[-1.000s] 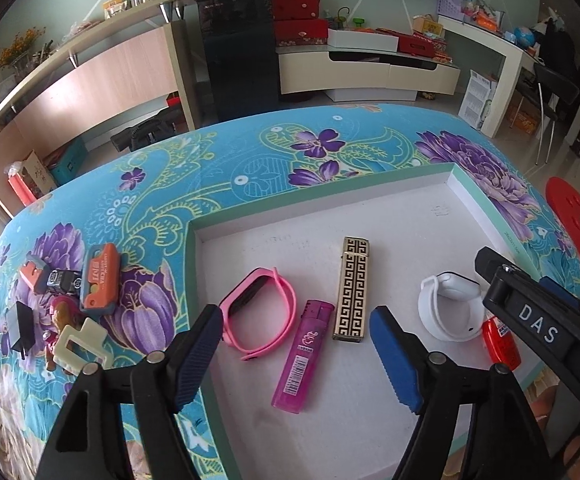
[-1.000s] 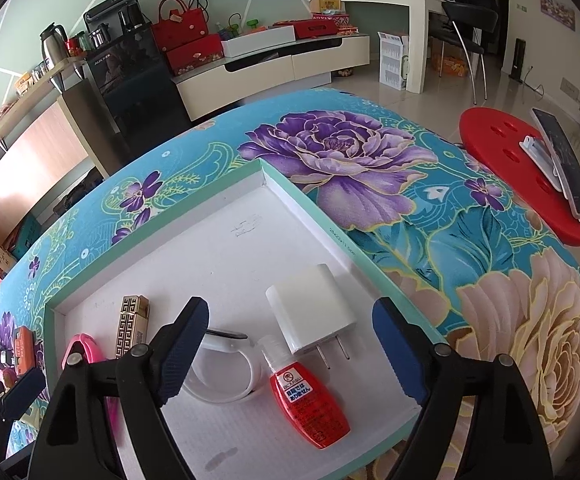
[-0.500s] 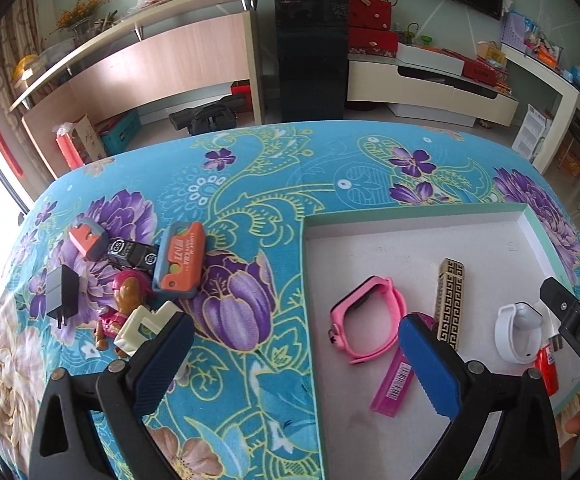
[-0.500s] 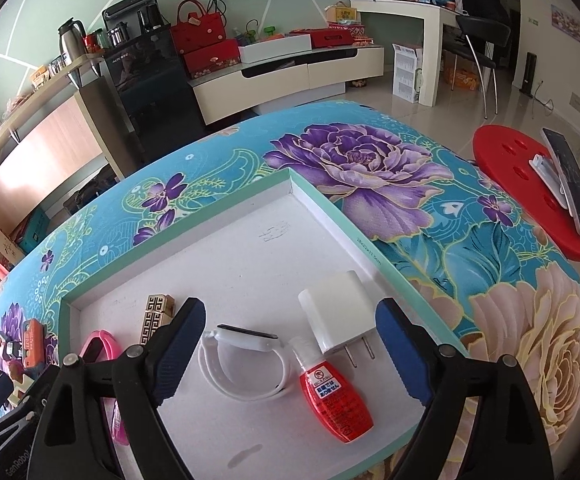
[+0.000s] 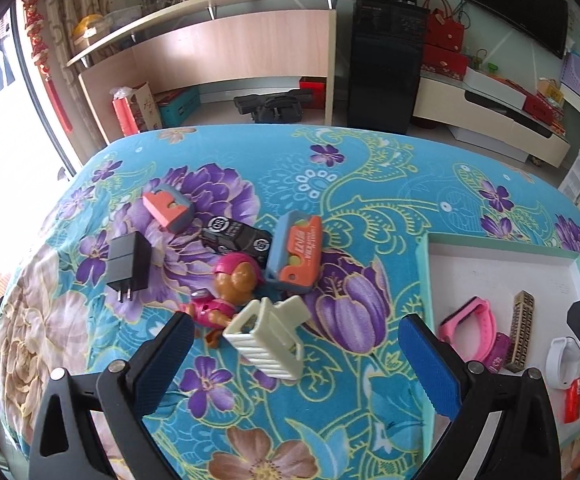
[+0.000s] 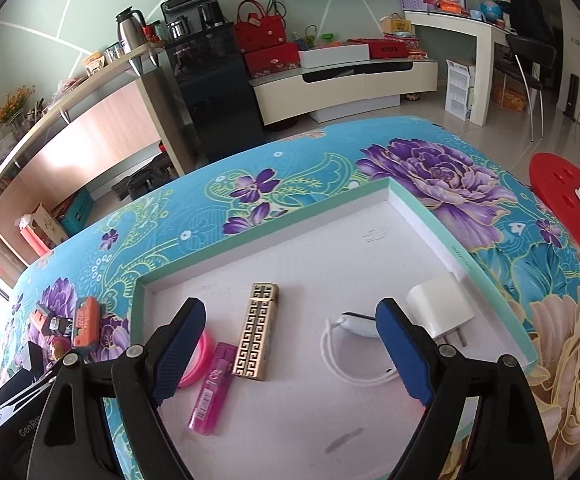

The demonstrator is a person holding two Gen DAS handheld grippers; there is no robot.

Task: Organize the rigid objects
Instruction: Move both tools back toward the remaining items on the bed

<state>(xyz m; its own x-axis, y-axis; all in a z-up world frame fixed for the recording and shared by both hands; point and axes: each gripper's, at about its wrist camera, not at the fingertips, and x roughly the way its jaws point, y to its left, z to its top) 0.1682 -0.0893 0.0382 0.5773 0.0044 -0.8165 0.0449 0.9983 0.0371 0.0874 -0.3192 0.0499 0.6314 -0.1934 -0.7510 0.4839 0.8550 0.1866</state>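
Observation:
My left gripper (image 5: 296, 364) is open and empty, just short of a cream clip (image 5: 267, 334) on the floral cloth. Behind the clip lie a pink toy figure (image 5: 225, 290), an orange and blue case (image 5: 298, 254), a black toy car (image 5: 235, 236), a black charger (image 5: 129, 261) and an orange block (image 5: 167, 208). My right gripper (image 6: 290, 354) is open and empty over the white tray (image 6: 430, 208). The tray holds a gold patterned lighter (image 6: 255, 336), a purple lighter (image 6: 211, 388), a pink band (image 6: 197, 360), a white band (image 6: 346, 350) and a white charger (image 6: 438, 310).
The tray's green rim (image 5: 424, 304) runs just right of the left gripper. A red bottle (image 5: 572, 398) lies at the tray's near edge. The table's left edge (image 5: 29, 280) drops off near the window. A red stool (image 6: 566, 200) stands to the right.
My left gripper has swung left, away from the tray, to the loose objects on the cloth. My right gripper has shifted left over the tray, towards the lighters.

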